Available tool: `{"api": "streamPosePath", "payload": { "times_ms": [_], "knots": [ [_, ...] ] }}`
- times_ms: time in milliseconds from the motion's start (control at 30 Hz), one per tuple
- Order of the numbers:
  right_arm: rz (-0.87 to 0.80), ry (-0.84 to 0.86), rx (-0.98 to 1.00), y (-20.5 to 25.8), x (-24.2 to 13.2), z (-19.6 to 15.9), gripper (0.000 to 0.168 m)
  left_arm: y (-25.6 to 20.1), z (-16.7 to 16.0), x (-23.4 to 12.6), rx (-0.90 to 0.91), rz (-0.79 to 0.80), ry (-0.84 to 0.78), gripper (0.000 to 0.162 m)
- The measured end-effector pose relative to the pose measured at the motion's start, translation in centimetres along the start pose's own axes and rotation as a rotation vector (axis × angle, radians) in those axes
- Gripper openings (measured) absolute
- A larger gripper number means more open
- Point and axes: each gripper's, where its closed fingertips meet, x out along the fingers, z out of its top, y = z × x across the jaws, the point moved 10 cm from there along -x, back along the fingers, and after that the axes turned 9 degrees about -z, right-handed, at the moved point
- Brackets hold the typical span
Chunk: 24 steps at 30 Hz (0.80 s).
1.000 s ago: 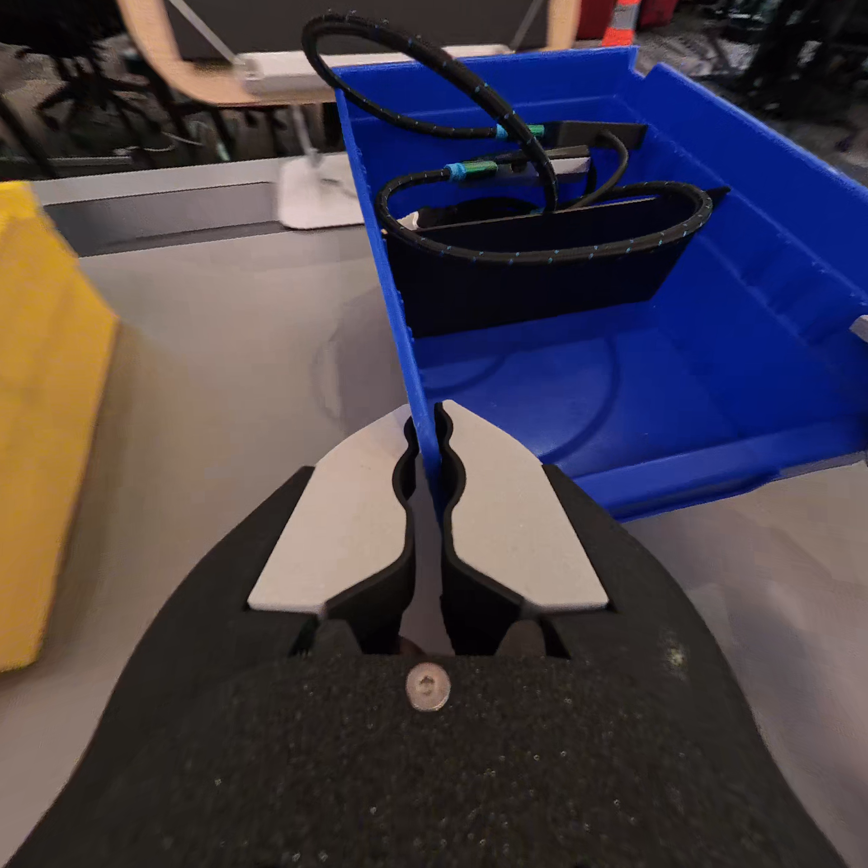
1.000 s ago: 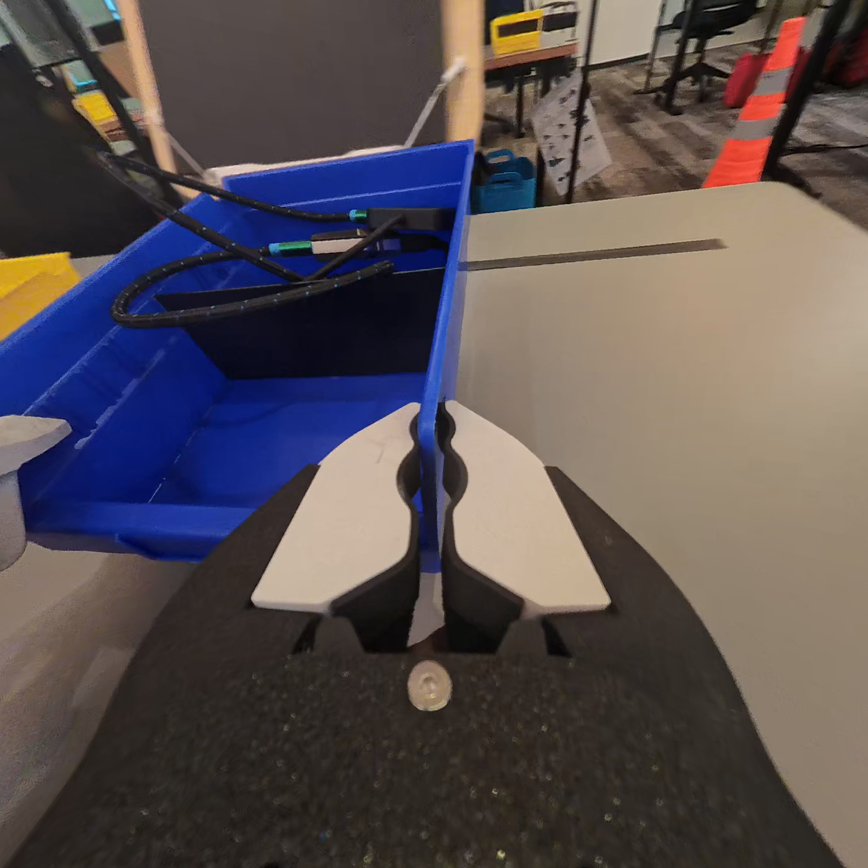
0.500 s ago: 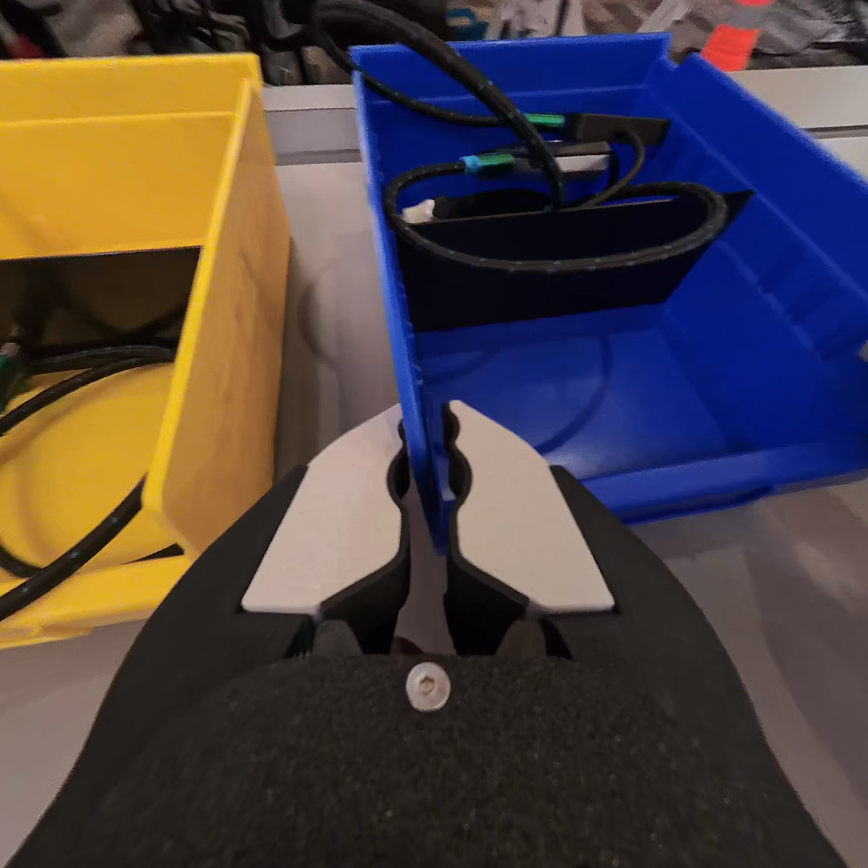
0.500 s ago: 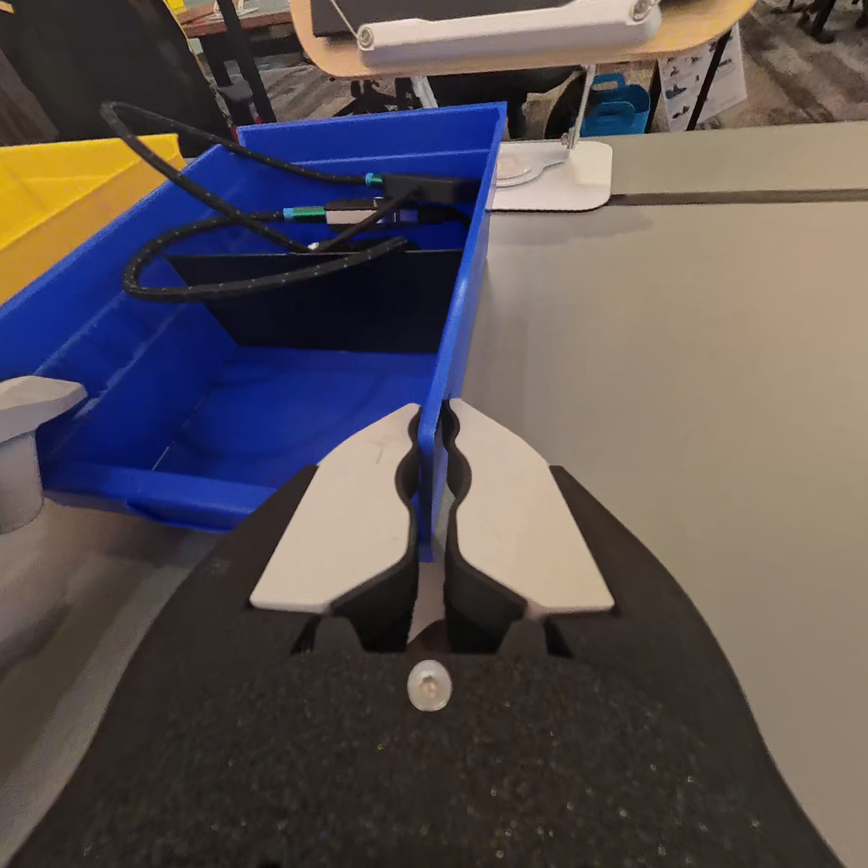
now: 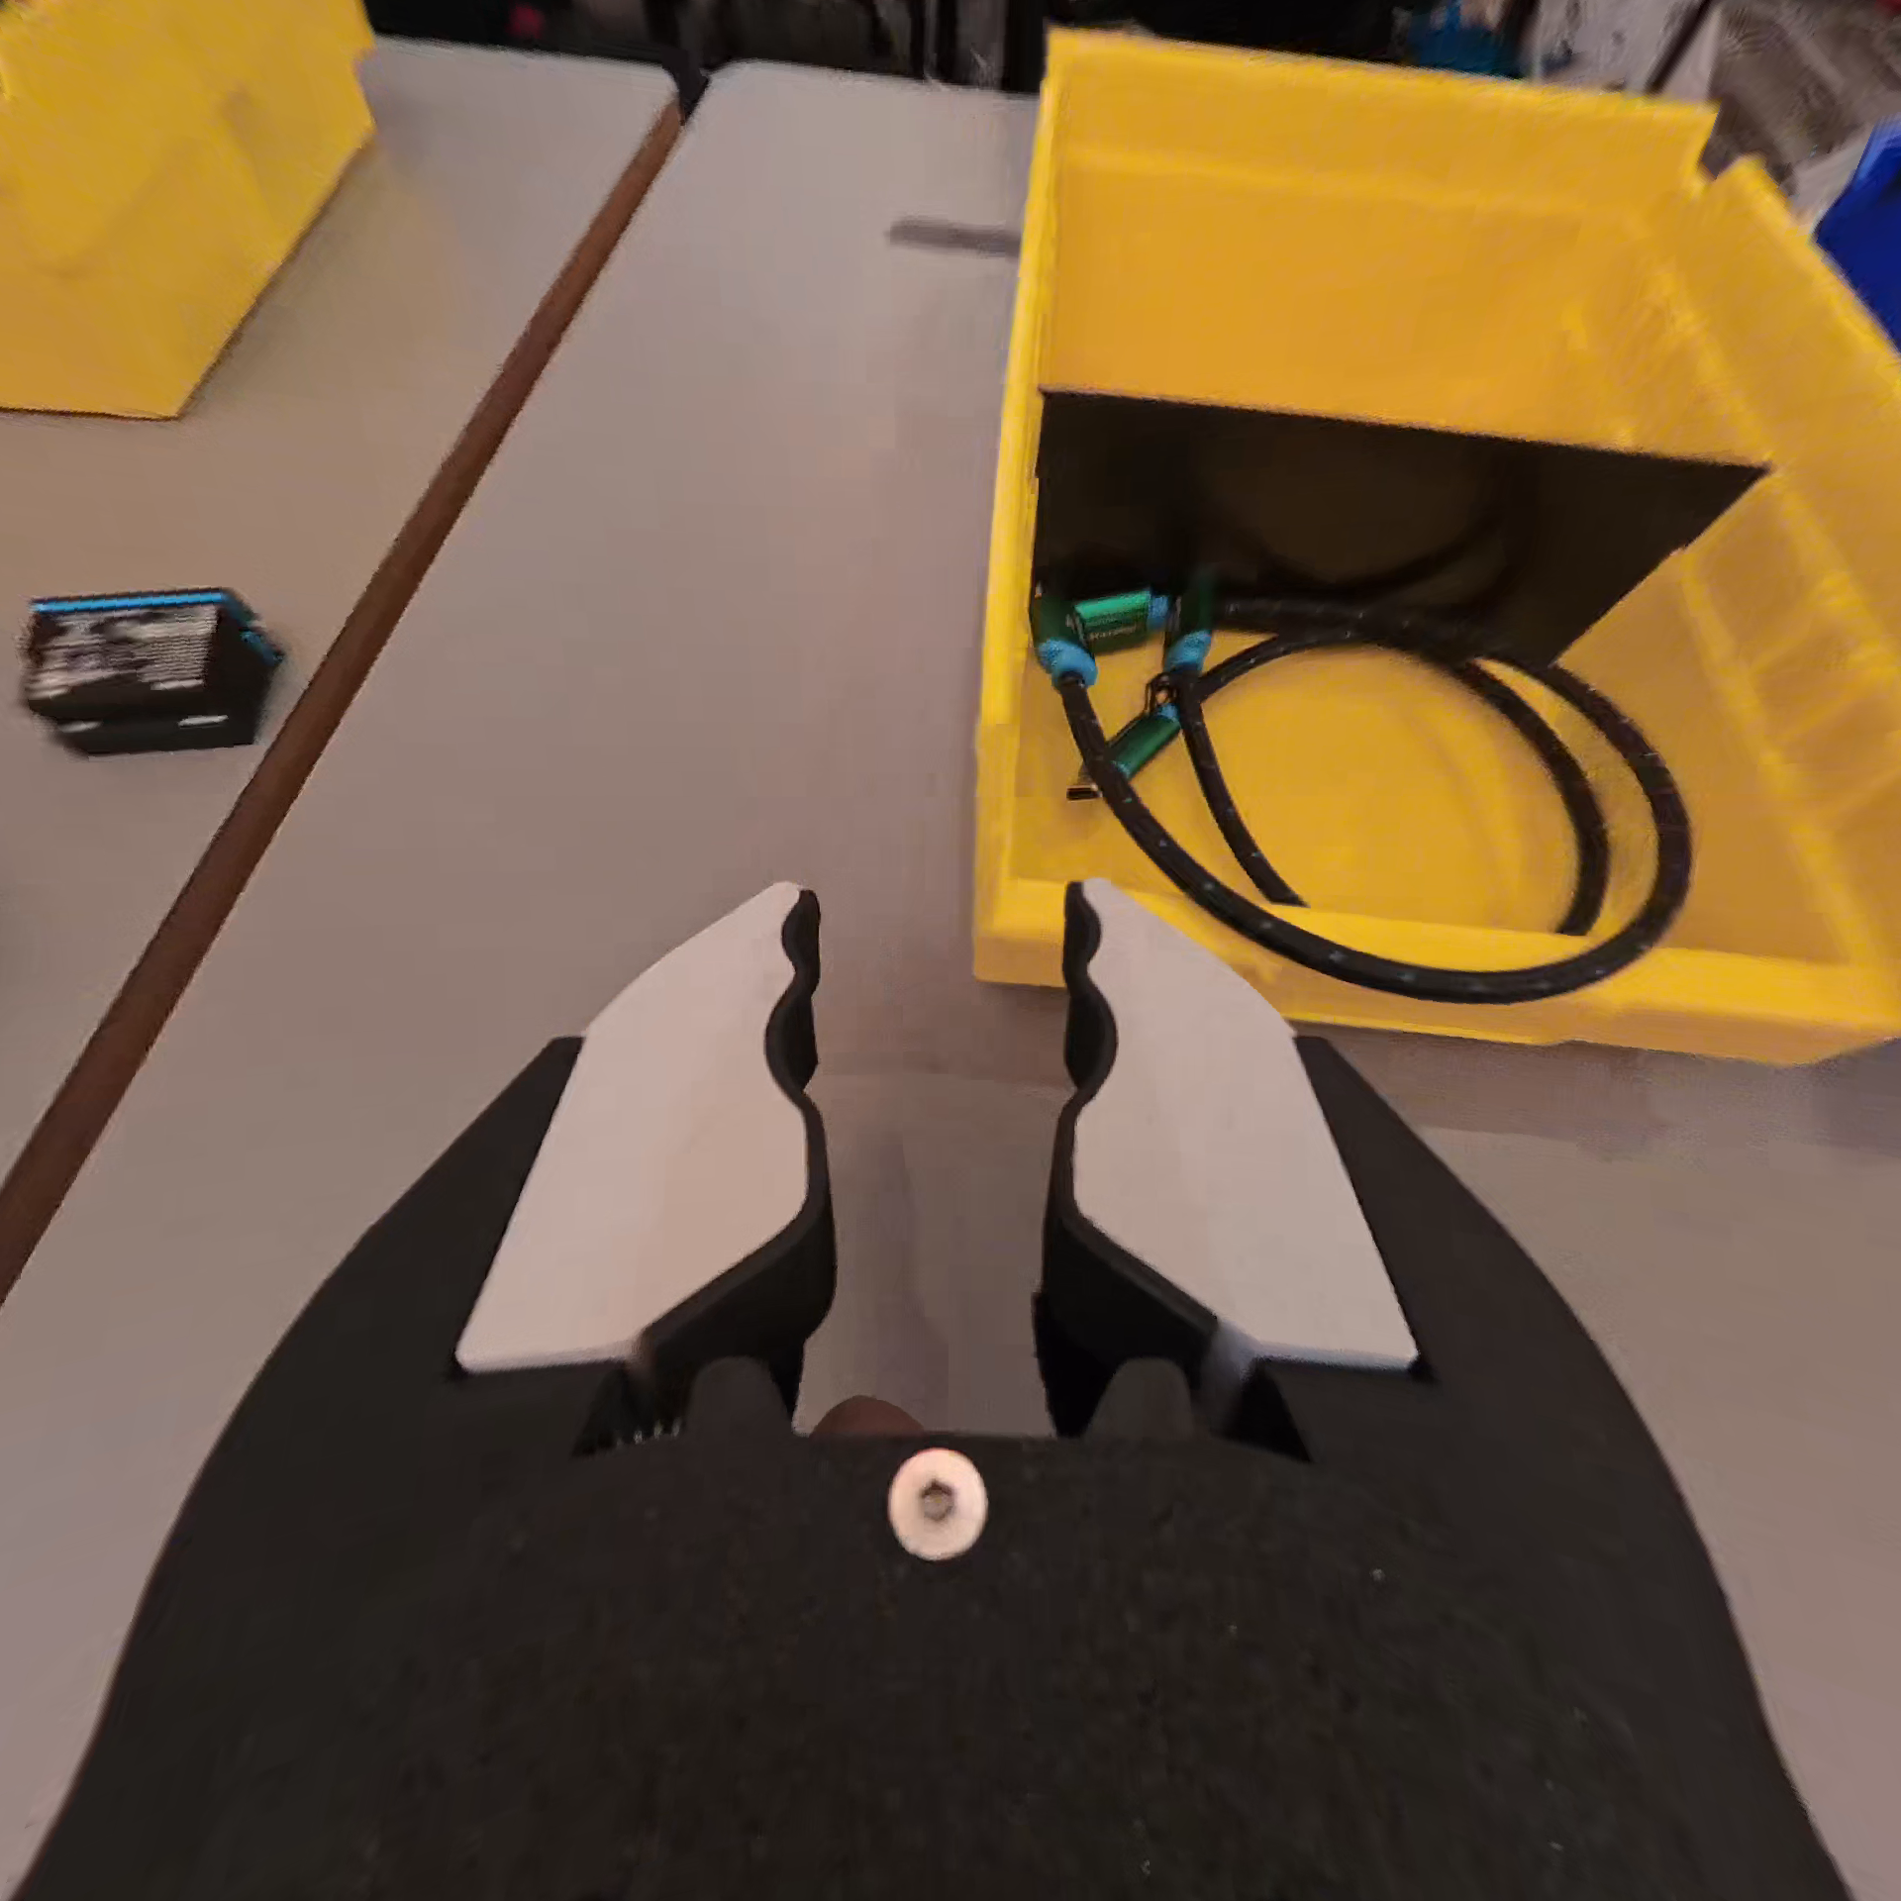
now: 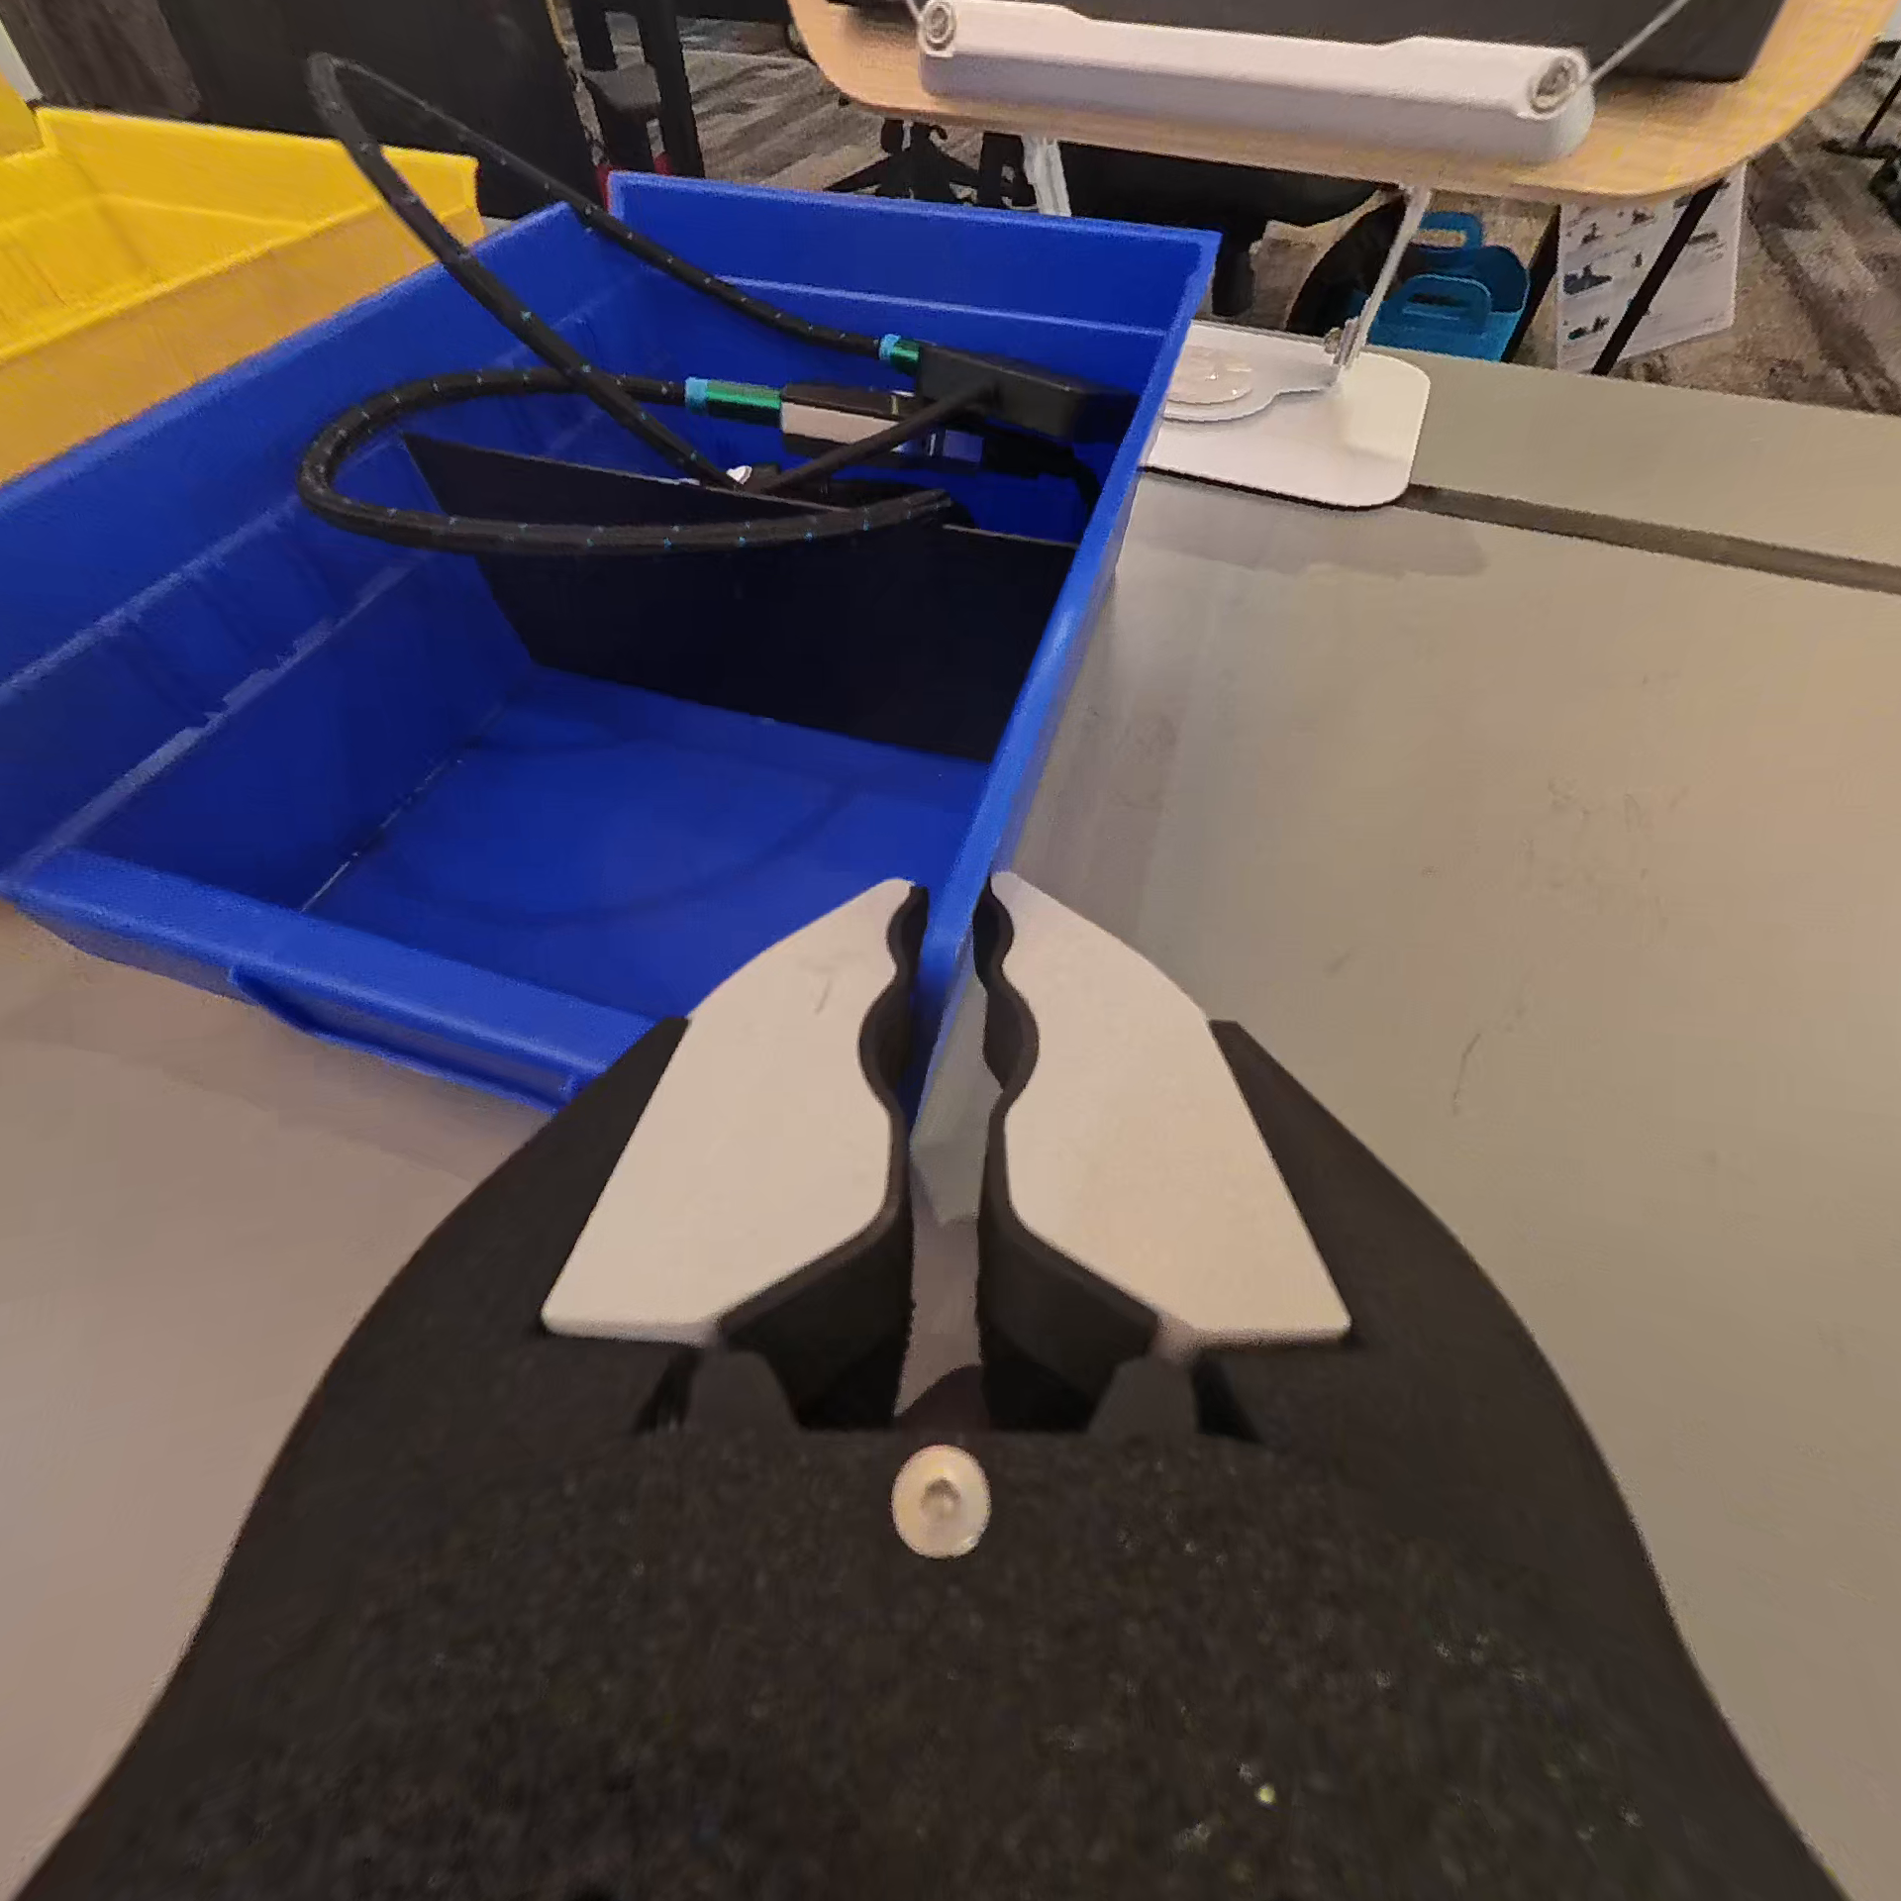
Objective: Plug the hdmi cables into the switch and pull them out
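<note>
My right gripper [image 6: 952,905] is clamped on the near right wall of the blue bin [image 6: 1070,658]. Ahead and to its left, behind the divider, cables run into the switch [image 6: 1003,386]. My left gripper [image 5: 941,905] stands apart, empty. Just ahead to its right, the yellow bin [image 5: 1013,617] holds loose HDMI cables [image 5: 1440,957]. They look braided, springy and light; I'd grip the rigid green plug [image 5: 1111,622].
</note>
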Motion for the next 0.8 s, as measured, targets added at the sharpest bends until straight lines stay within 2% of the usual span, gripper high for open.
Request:
{"api": "streamPosePath", "payload": {
  "times_ms": [100, 200, 233, 300, 400, 567, 700, 800],
  "knots": [
    [-0.016, -0.005, -0.1, 0.1, 0.0, 0.0, 0.009, 0.3, 1.5, 2.1, 0.079, -0.085, -0.012, 0.04],
    [0.002, 0.02, -0.081, 0.1, 0.0, 0.2, 0.009, 0.8, 1.8, 4.4, 0.109, -0.139, 0.051, 0.01],
    [0.016, 0.03, -0.062, 0.1, 0.1, 0.3, 0.009, 1.0, 1.7, 4.7, 0.108, -0.151, 0.053, 0.004],
    [0.009, 0.027, -0.103, 0.3, 0.1, 0.3, 0.009, 1.3, 1.5, 4.1, 0.079, -0.129, 0.057, 0.003],
    [0.023, -0.001, -0.126, 1.3, 0.0, 0.2, 0.01, 2.2, -0.4, 0.9, 0.025, -0.067, 0.033, 0.003],
    [0.042, -0.003, -0.069, 4.1, 0.7, 0.6, 0.007, 3.0, -5.0, -7.0, -0.095, 0.101, -0.008, 0.003],
    [0.04, -0.004, 0.013, 8.7, 2.0, 1.4, 0.007, 2.2, -8.1, -12.1, -0.168, 0.235, -0.034, 0.003],
    [0.137, -0.022, -0.024, 13.2, 2.8, 1.9, 0.016, 1.7, -9.9, -15.0, -0.243, 0.29, -0.06, 0.002]
  ]
}}
